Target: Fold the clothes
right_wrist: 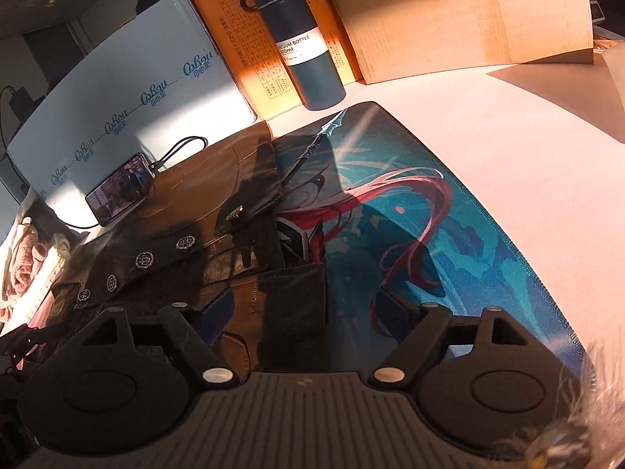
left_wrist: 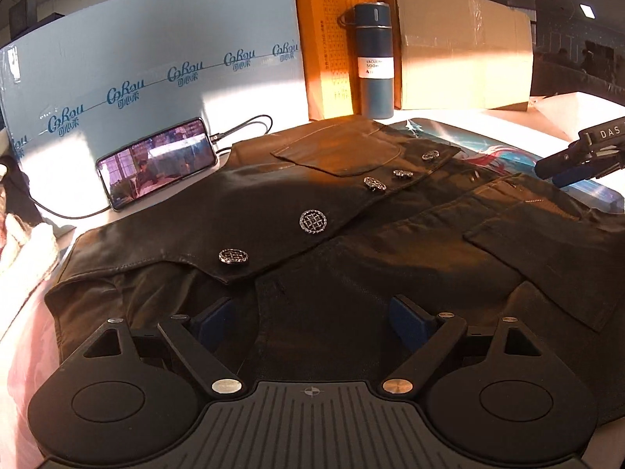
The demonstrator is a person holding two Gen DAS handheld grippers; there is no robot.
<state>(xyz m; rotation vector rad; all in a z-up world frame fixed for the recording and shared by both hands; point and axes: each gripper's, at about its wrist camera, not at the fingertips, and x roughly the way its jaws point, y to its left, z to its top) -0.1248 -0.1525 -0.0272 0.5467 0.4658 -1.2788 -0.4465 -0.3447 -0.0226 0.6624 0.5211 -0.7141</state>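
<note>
Both the left gripper (left_wrist: 312, 318) and right gripper (right_wrist: 299, 312) are held wide open, empty, above the dark vest (left_wrist: 351, 234), probably so a fold can be started.

one black jacket (left_wrist: 312, 211) lies on the table, and five round silver buttons show down its front, the nearest (left_wrist: 233, 256) and the next (left_wrist: 312, 221) among them; two chest pockets show, one (left_wrist: 340, 154) far, one (left_wrist: 547, 242) at the right; one phone (left_wrist: 156, 162) with one cable (left_wrist: 242, 131); one dark blue vacuum bottle (left_wrist: 374, 60); three boxes behind: one pale blue (left_wrist: 136, 66), one orange (left_wrist: 324, 47), one brown cardboard (left_wrist: 461, 47); one printed desk mat (right_wrist: 429, 215); two grippers, the left gripper (left_wrist: 312, 316) and the right gripper (right_wrist: 300, 312), each with two fingers; knitted cloths (right_wrist: 31, 262) at the left edge, count unclear
</note>
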